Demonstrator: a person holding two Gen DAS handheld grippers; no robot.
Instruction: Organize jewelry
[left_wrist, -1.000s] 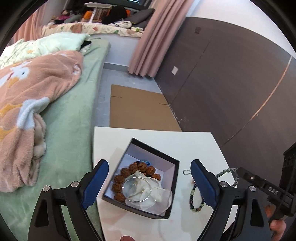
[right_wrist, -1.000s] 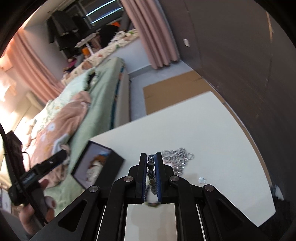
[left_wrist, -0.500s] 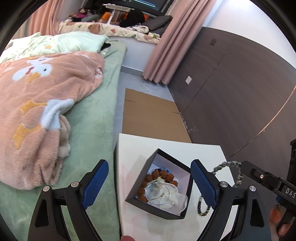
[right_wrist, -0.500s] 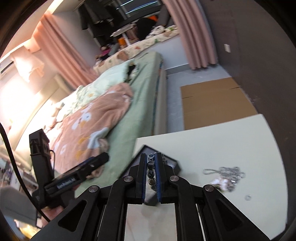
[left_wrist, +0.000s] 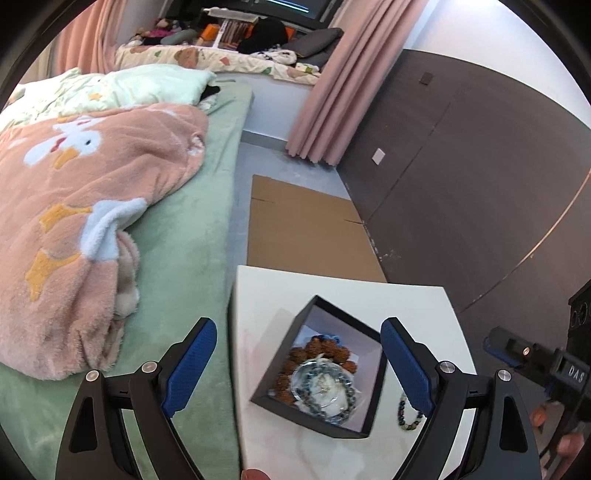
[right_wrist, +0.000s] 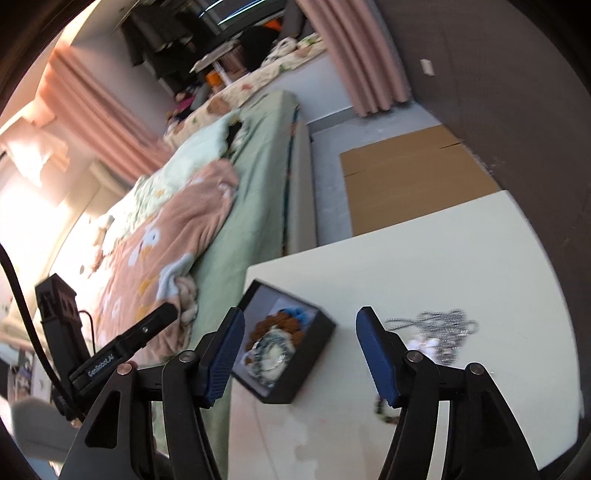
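A black open box (left_wrist: 373, 345) (right_wrist: 314, 354) stands on the white table (left_wrist: 406, 299) (right_wrist: 461, 258). Inside lie a brown bead bracelet (left_wrist: 317, 345) (right_wrist: 291, 321), a silver bangle and a grey-blue bead bracelet (left_wrist: 349, 386) (right_wrist: 258, 349) on white cloth. My left gripper (left_wrist: 297, 367) is open and empty above the box. My right gripper (right_wrist: 299, 356) is open and empty over the box's right side. A dark bead bracelet (left_wrist: 408, 417) (right_wrist: 384, 410) lies on the table right of the box. A silver chain (right_wrist: 439, 325) lies further right.
A bed (left_wrist: 192, 221) with a green sheet and a peach blanket (left_wrist: 92, 192) runs along the table's left edge. Flat cardboard (left_wrist: 306, 229) lies on the floor beyond the table. A dark panelled wall (left_wrist: 461, 166) is to the right.
My right gripper has opened and let go of the grey-blue bead bracelet, which now lies in the box. Both grippers have drawn back and up from the table.
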